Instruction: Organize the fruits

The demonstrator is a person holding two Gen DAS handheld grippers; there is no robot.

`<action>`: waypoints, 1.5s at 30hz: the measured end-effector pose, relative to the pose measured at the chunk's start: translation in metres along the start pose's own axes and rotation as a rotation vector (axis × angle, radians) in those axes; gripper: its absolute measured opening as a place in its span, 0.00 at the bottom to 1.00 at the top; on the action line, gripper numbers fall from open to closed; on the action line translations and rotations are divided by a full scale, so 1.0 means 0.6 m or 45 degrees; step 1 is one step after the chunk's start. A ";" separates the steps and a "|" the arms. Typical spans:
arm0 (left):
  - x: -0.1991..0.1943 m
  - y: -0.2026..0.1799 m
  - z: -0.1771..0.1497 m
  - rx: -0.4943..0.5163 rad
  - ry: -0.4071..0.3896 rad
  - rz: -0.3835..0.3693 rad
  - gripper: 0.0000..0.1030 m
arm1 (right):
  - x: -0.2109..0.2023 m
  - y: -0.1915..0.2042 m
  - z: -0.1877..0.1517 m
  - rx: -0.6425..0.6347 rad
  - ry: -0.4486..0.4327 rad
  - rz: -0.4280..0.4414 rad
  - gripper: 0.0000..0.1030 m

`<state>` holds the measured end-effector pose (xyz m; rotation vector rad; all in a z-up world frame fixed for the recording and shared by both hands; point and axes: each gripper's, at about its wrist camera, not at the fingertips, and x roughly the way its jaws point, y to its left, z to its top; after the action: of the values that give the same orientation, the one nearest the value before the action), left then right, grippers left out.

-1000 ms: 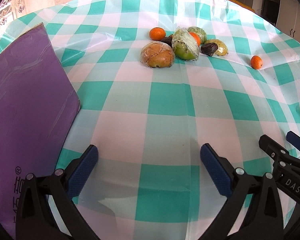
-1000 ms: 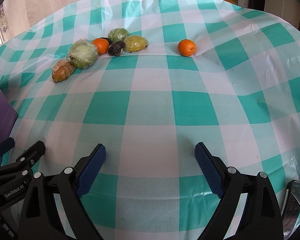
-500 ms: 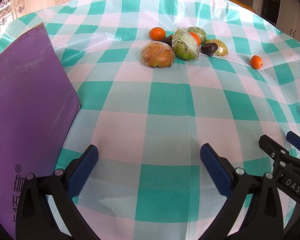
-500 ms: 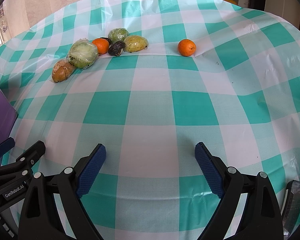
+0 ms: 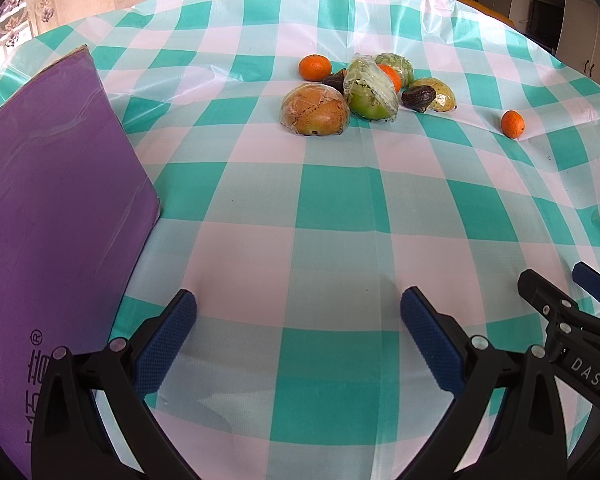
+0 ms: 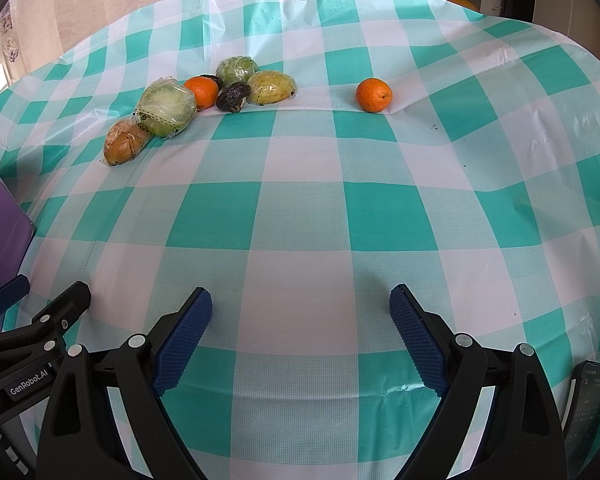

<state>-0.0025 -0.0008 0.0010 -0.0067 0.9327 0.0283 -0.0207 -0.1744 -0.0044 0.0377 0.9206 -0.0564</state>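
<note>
Orange citrus [image 6: 373,95] thrice, wrapped fruits [image 6: 165,109] four.

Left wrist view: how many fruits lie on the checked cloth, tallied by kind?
Bare orange citrus fruits: 3
Dark wrinkled fruits: 2
Plastic-wrapped green, yellow or brown fruits: 4
Total: 9

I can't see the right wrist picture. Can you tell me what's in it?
The open right gripper hovers over a teal-and-white checked tablecloth, holding nothing. Far ahead sits a cluster of wrapped fruits, with one orange lying apart.
</note>
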 end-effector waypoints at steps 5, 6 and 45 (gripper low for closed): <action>0.004 0.012 0.008 0.019 0.001 -0.016 0.99 | -0.002 0.004 -0.001 -0.002 0.000 0.001 0.85; 0.005 0.015 0.009 0.028 0.001 -0.022 0.99 | -0.002 0.005 0.001 -0.012 0.000 0.008 0.85; 0.051 0.015 0.076 -0.033 0.014 0.018 0.99 | 0.065 -0.044 0.096 -0.003 0.052 0.003 0.85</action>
<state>0.0520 0.0099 0.0035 -0.0244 0.9432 0.0539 0.0470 -0.2053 -0.0008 0.0376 0.9613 -0.0527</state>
